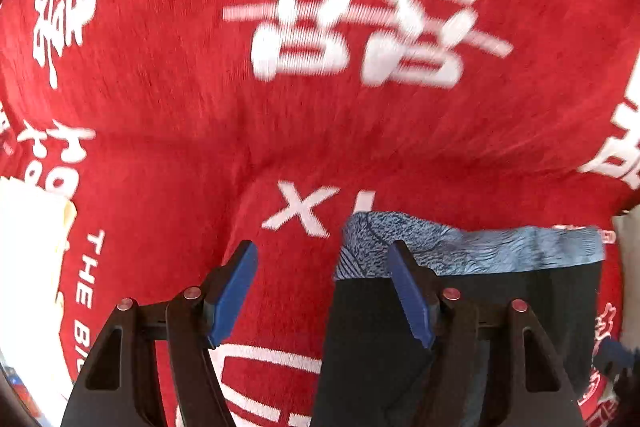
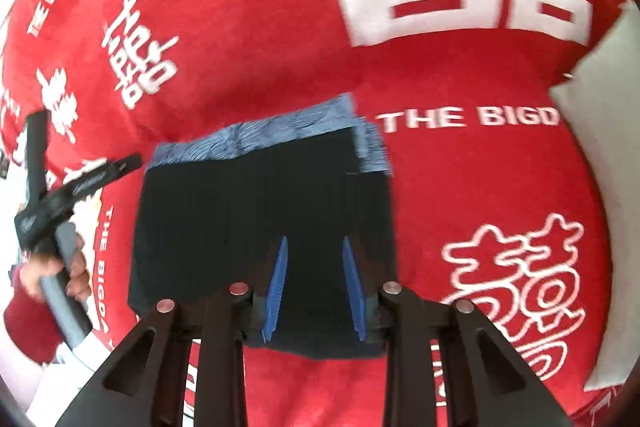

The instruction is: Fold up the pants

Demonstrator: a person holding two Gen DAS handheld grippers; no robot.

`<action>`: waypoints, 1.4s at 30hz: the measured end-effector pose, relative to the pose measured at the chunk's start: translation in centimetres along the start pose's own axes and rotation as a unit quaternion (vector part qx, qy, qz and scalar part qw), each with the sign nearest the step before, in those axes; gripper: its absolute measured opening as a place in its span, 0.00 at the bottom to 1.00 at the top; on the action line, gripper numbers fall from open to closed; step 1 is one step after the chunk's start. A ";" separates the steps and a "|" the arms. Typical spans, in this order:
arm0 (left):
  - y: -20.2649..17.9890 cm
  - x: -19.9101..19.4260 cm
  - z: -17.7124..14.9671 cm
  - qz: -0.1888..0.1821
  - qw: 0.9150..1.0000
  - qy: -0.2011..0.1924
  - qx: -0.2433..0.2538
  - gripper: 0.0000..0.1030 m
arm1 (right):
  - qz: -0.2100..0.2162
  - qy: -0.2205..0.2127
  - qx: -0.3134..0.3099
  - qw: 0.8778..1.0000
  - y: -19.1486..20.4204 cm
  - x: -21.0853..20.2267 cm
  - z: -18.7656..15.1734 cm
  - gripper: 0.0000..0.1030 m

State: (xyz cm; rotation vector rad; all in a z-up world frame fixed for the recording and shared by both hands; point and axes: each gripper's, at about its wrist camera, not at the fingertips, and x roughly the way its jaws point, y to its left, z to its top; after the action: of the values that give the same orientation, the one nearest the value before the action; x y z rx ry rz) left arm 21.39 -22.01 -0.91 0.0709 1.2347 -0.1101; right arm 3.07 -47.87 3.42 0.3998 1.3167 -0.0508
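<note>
The pants (image 2: 260,211) lie folded into a compact dark navy rectangle with a blue patterned waistband (image 2: 280,135) at the far edge, on a red blanket. In the left wrist view they (image 1: 500,307) sit at the lower right, waistband (image 1: 480,247) across the top. My left gripper (image 1: 324,291) is open and empty, over the pants' left edge; its right finger overlaps the fabric. It also shows in the right wrist view (image 2: 80,183), held by a hand left of the pants. My right gripper (image 2: 314,287) is open and empty, hovering over the near half of the pants.
The red blanket (image 2: 460,167) with white characters and lettering covers the whole surface. A white pillow or cloth (image 2: 604,99) lies at the right. A pale cream cloth (image 1: 28,239) lies at the left edge of the left wrist view.
</note>
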 end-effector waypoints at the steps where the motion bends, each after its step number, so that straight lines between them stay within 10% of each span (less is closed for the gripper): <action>1: 0.1 0.7 -0.3 0.003 1.000 0.007 0.001 0.67 | -0.002 0.008 -0.003 1.000 0.1 0.6 -0.3 0.31; 36: 0.6 -1.2 -7.9 -0.048 0.995 0.060 0.064 0.90 | -0.061 -0.013 -0.028 0.998 0.6 2.7 -4.8 0.40; 42: 0.6 -1.3 -8.1 -0.046 0.995 0.057 0.063 0.90 | -0.058 0.000 -0.040 0.998 1.4 2.6 -4.8 0.65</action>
State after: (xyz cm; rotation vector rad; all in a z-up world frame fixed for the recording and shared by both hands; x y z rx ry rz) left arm 13.45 -20.48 -2.30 0.1312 1.3456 -0.2663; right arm -0.29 -44.53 0.36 0.2563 1.3360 -0.0952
